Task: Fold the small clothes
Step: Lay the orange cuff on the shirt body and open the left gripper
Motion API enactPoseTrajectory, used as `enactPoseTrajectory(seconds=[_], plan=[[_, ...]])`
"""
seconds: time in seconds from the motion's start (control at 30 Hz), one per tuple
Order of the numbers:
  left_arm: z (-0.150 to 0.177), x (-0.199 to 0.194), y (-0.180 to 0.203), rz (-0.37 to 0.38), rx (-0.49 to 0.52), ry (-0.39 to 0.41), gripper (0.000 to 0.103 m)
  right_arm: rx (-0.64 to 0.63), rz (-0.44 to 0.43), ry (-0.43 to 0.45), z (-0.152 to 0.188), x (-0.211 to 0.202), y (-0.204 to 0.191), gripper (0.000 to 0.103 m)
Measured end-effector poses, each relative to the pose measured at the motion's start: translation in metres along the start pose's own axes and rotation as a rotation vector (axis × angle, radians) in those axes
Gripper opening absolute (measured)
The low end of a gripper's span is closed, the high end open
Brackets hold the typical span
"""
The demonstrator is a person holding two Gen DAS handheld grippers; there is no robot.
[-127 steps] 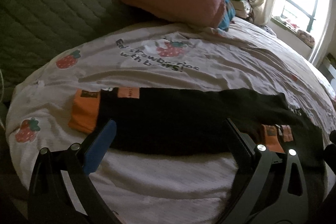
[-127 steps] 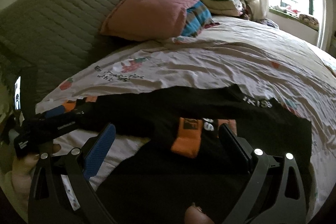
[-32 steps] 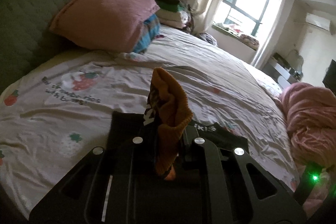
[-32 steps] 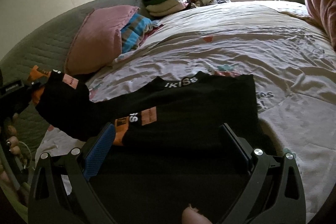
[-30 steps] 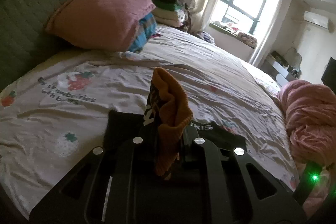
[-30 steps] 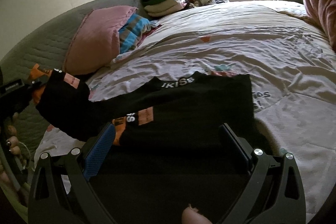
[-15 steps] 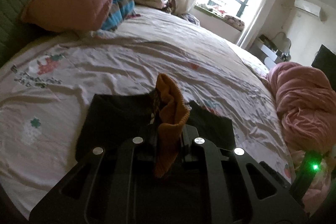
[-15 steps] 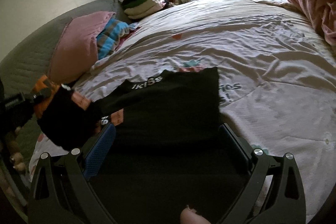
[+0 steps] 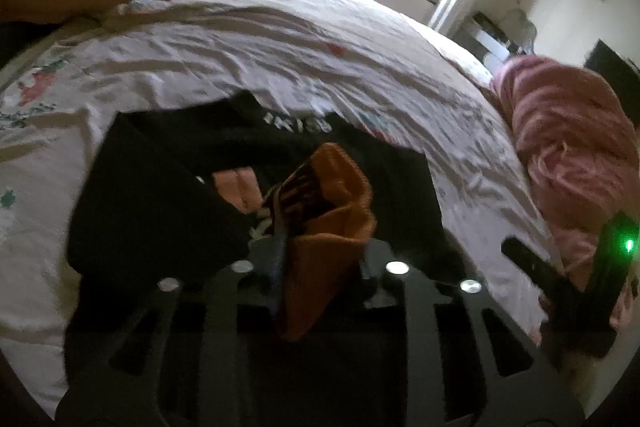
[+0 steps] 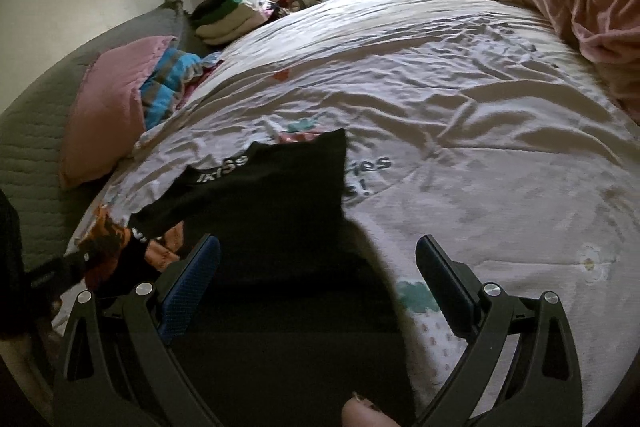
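Observation:
A small black garment (image 9: 160,195) with orange cuffs and white lettering lies on the bed. My left gripper (image 9: 320,247) is shut on its orange cuff (image 9: 332,203) and holds that sleeve over the black body, near the other orange cuff (image 9: 236,187). In the right wrist view the garment (image 10: 280,203) lies flat, with the left gripper and the held cuff (image 10: 108,243) at the left edge. My right gripper (image 10: 316,287) is open and empty, low over the garment's near part.
A wrinkled white printed bedsheet (image 10: 460,99) covers the bed. A pink pillow (image 10: 108,107) and a striped blue cloth (image 10: 172,79) lie by the grey headboard, folded clothes (image 10: 228,15) beyond. A pink blanket (image 9: 572,147) is bunched at the right.
My left gripper has carried the orange cuff to the right and down over the black body, folding the sleeve inward. The right gripper has shifted right and stayed open.

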State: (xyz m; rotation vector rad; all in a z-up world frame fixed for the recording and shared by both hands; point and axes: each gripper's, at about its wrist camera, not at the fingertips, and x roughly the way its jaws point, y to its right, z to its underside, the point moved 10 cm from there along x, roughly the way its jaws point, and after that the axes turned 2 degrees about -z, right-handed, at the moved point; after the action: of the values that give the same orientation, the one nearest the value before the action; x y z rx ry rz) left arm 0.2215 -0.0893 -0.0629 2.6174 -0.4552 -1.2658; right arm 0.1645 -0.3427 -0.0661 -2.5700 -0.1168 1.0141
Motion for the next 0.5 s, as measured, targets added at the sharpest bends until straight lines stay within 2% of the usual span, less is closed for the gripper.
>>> enactPoseTrajectory(seconds=[0.07,0.2,0.23,0.4,0.5], plan=[[0.007,0.003,0.005,0.021,0.011,-0.018,0.034,0.005,0.011,-0.008,0.002,0.001,0.005,0.098],[0.021,0.004,0.017,0.099,0.025,-0.055,0.062,-0.007,0.023,-0.023,0.006,0.002,0.007,0.098],[0.023,0.002,0.019,0.1,0.031,-0.051,0.066,-0.011,0.024,-0.027,0.007,0.002,0.005,0.098],[0.018,-0.009,0.0,0.08,-0.001,-0.013,0.073,-0.044,-0.005,-0.08,0.022,0.009,-0.01,0.098],[0.013,-0.014,-0.022,0.032,-0.037,-0.005,0.08,-0.08,-0.02,-0.115,0.034,0.014,-0.024,0.098]])
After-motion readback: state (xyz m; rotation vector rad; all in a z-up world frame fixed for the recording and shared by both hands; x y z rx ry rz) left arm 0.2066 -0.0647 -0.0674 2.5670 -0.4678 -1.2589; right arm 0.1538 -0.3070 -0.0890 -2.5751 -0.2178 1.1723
